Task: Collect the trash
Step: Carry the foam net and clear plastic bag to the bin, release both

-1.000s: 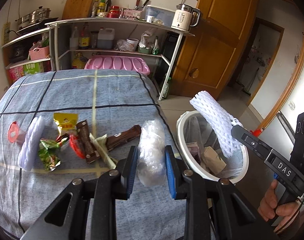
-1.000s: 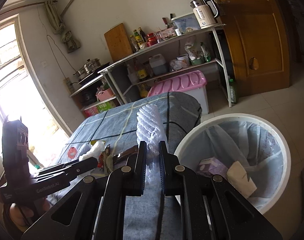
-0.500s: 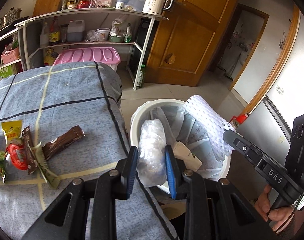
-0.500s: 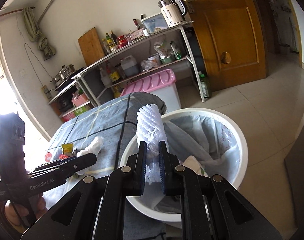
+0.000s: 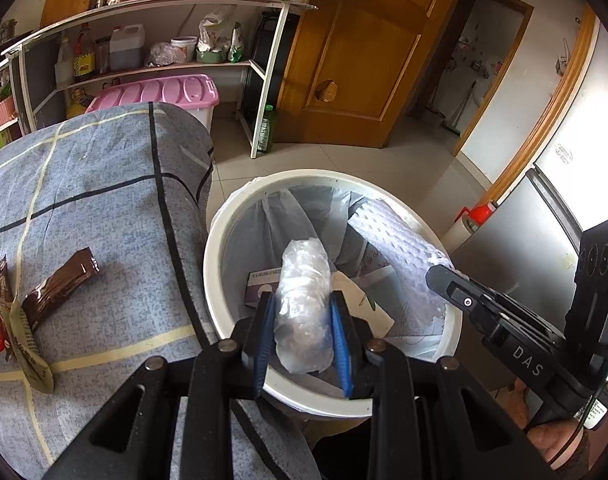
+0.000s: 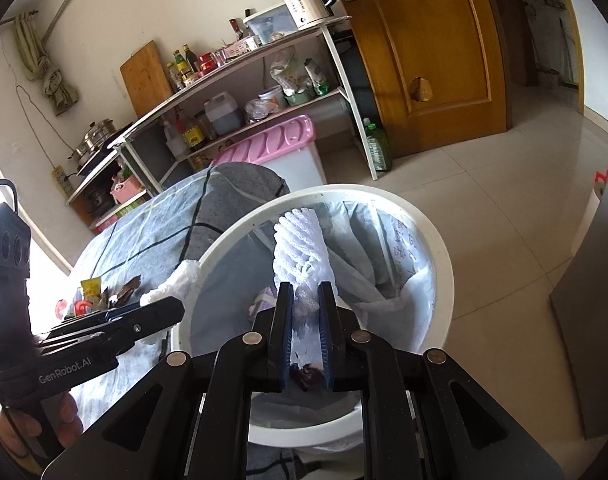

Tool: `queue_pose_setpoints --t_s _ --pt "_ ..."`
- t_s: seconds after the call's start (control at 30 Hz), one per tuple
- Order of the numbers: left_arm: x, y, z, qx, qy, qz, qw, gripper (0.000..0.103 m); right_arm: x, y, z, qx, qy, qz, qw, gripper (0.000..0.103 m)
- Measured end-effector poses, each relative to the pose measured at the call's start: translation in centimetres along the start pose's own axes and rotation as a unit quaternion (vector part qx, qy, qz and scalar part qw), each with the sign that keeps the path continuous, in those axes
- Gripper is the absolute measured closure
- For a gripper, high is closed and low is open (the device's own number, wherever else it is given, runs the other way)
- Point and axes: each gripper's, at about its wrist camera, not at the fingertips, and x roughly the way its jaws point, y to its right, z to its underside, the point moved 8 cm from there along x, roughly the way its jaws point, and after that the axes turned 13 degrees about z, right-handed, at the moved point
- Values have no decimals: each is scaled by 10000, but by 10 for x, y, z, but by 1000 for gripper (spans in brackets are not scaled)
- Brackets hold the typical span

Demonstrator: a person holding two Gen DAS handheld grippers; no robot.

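My left gripper (image 5: 304, 300) is shut on a crumpled clear plastic bag (image 5: 304, 292) and holds it over the white trash bin (image 5: 240, 208), which has a thin liner and some cartons inside. My right gripper (image 6: 305, 292) is shut on a white foam net sleeve (image 6: 300, 244) and holds it above the same bin (image 6: 439, 240). The sleeve also shows in the left wrist view (image 5: 399, 248), over the bin's right side. A brown wrapper (image 5: 60, 284) and other wrappers (image 5: 0, 320) lie on the blue checked tablecloth (image 5: 104, 200).
The bin stands on the tiled floor right beside the table's edge. A shelf rack (image 5: 164, 32) with bottles, a kettle and a pink box (image 5: 160, 92) stands behind. A wooden door (image 5: 363, 60) is at the back. A grey cabinet (image 5: 551, 232) is to the right.
Both grippers have moved from the table side to over the bin, lower and closer to it. Each still holds its piece of trash.
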Motion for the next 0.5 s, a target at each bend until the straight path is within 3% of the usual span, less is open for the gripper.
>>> queue_pose_setpoints --t_s 0.1,0.17,0.27,0.5 --pt "1 1 2 36 -11 -42 10000 67 4 5 2 65 -101 38 9999 87" --pt "-1 0 2 46 14 -125 9999 56 4 8 2 77 -109 106 9999 79" --pt "-5 -3 2 18 34 -161 9999 51 3 8 3 72 -112 128 9998 69" --pt "-28 -13 4 17 226 -299 9993 44 -7 -9 2 -17 -21 12 10000 66"
